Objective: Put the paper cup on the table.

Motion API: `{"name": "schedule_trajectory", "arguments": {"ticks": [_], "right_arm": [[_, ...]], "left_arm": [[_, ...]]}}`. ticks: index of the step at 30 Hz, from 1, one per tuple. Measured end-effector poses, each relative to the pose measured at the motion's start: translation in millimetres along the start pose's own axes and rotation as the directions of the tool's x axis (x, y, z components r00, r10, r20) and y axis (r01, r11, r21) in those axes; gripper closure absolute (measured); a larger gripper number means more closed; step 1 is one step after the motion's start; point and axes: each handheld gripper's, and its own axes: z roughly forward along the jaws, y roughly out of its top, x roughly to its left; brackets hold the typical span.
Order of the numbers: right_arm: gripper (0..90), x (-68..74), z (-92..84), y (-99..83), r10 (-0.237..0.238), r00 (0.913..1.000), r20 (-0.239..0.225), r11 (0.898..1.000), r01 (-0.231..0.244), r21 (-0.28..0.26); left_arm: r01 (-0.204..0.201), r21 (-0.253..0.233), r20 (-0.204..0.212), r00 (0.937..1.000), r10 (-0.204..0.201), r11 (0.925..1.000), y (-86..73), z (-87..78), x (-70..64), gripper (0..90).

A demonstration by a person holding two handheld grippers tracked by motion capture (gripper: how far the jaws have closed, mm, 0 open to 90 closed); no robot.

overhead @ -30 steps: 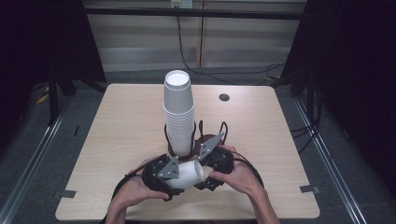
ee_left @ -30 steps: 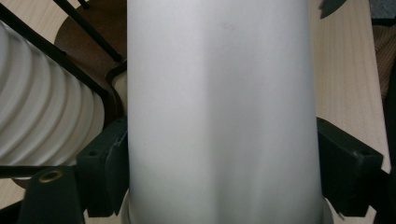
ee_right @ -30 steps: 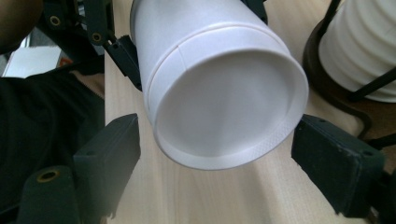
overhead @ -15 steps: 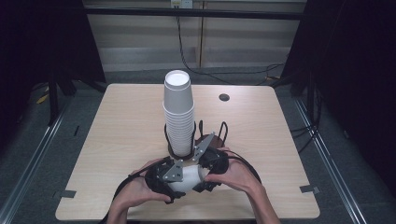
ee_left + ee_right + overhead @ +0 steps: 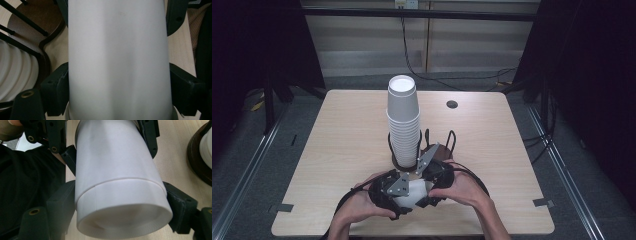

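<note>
At the near edge of the table [image 5: 337, 150], my left hand [image 5: 357, 207] held the left gripper [image 5: 398, 196] low over the wood. Its jaws were clamped on a white paper cup [image 5: 416, 192] lying on its side between my two hands. In the left gripper view that cup [image 5: 117, 60] ran straight up between my black jaws, one pressed to each flank of its plain wall. I looked for printing on it and read none: no brand, no label, just bare white paper.

Just right of the cup, my right gripper [image 5: 432, 186] met it from the other end, with my right hand [image 5: 462, 187] wrapped behind. In the right gripper view the cup [image 5: 117, 182] pointed its base at me, a second rim line showing round it, so it may have been two cups nested; I could not tell for sure. My right jaws squeezed the wide band near that base on both sides, and the left gripper [image 5: 50, 135] gripped the far end.

Behind my hands, mid-table, a tall stack of white cups [image 5: 403, 122] stood upright in a dark wire holder [image 5: 432, 150] on a round wooden base. Farther right and back, a small dark round spot [image 5: 452, 104] sat in the tabletop, too small to read.
</note>
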Motion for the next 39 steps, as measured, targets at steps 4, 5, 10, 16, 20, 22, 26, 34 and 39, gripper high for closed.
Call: {"name": "schedule_trajectory", "arguments": {"ticks": [4,5,10,16,20,22,26,34,39], "right_arm": [[23.2,0.0,-0.7,-0.4,-0.021,0.9998,0.004,1.000,0.021,-0.013],[23.4,0.5,-1.0,-0.3,-0.016,0.9998,0.006,1.000,0.017,-0.011],[23.9,1.4,-0.8,0.1,0.000,0.9998,0.018,1.000,0.001,-0.009],[24.0,2.4,-2.6,1.0,-0.004,0.9997,0.026,1.000,0.004,-0.024],[24.0,3.4,-4.7,2.6,-0.009,0.9995,0.031,1.000,0.010,-0.024],[24.0,3.7,-5.0,3.2,-0.011,0.9994,0.033,1.000,0.012,-0.023],[24.0,4.5,-7.2,2.7,0.014,0.9992,0.038,1.000,-0.013,-0.021],[24.1,4.5,-8.4,3.0,0.013,0.9986,0.050,0.999,-0.012,-0.032],[24.1,3.1,-8.0,0.1,0.011,0.9983,0.057,1.000,-0.010,-0.028]], "left_arm": [[-0.001,-0.010,0.009,1.0000,0.001,1.0000,-0.8,-0.5,0.3,17.3],[-0.002,-0.013,0.007,1.0000,0.002,0.9999,-1.3,-0.3,0.2,17.2],[-0.002,-0.015,-0.005,1.0000,0.002,0.9999,-2.0,0.3,1.7,16.1],[0.001,-0.048,-0.014,0.9999,-0.002,0.9989,-2.8,-4.7,2.3,15.0],[0.010,-0.079,-0.006,0.9999,-0.010,0.9969,-4.3,-9.0,4.2,15.1],[0.014,-0.103,-0.013,0.9998,-0.016,0.9946,-5.3,-9.6,4.5,15.4],[0.013,-0.127,-0.019,0.9997,-0.016,0.9918,-7.5,-12.1,5.0,15.4],[0.026,-0.166,-0.025,0.9992,-0.031,0.9858,-9.0,-17.1,5.9,15.5],[0.037,-0.276,-0.028,0.9985,-0.046,0.9603,-12.5,-28.3,6.2,16.0]]}}
